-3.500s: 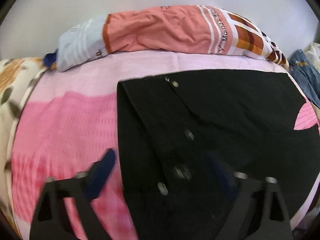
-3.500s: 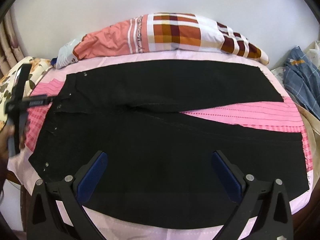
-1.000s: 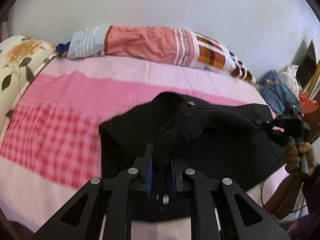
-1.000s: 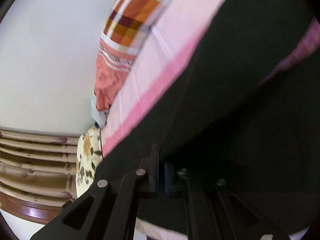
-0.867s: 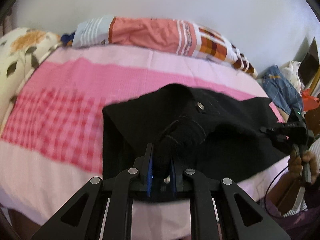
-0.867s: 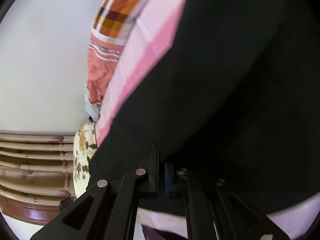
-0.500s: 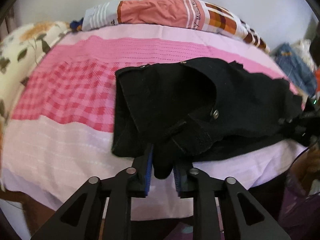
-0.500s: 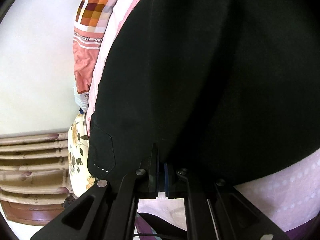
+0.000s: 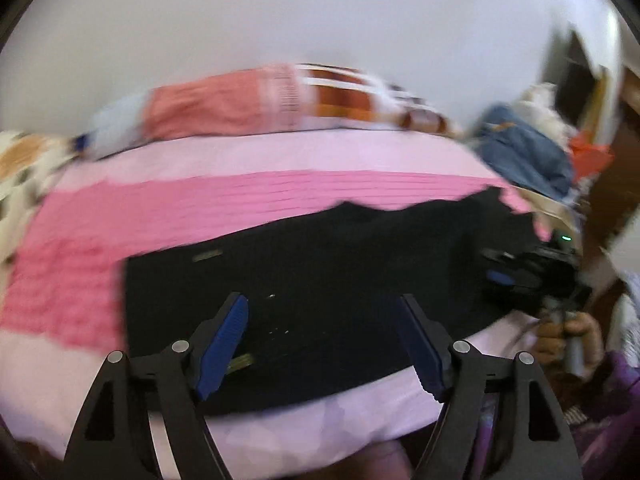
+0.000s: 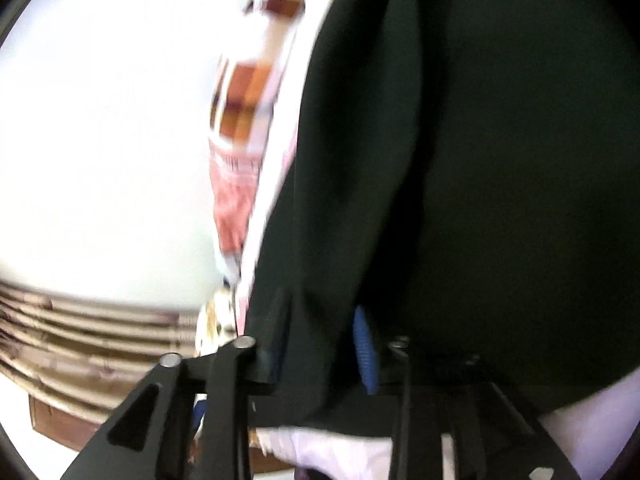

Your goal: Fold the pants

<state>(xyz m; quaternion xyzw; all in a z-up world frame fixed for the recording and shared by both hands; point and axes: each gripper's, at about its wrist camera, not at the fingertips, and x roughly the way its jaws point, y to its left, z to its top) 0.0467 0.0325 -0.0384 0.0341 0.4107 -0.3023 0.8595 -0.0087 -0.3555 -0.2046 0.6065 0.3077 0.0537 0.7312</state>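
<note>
On the pink bed (image 9: pixel 168 208), black folded pants (image 9: pixel 340 280): left tongs (image 9: pixel 324 334) apart, right tongs (image 10: pixel 320 344) parting; I flatten creases next.

The left tongs (image 9: pixel 324 344), clamped on the waistband half a second ago, now stand wide apart above the black pants (image 9: pixel 340 264), which lie folded flat on the bed (image 9: pixel 180 208). The right tongs (image 10: pixel 320 352) have parted slightly around the fabric.
</note>
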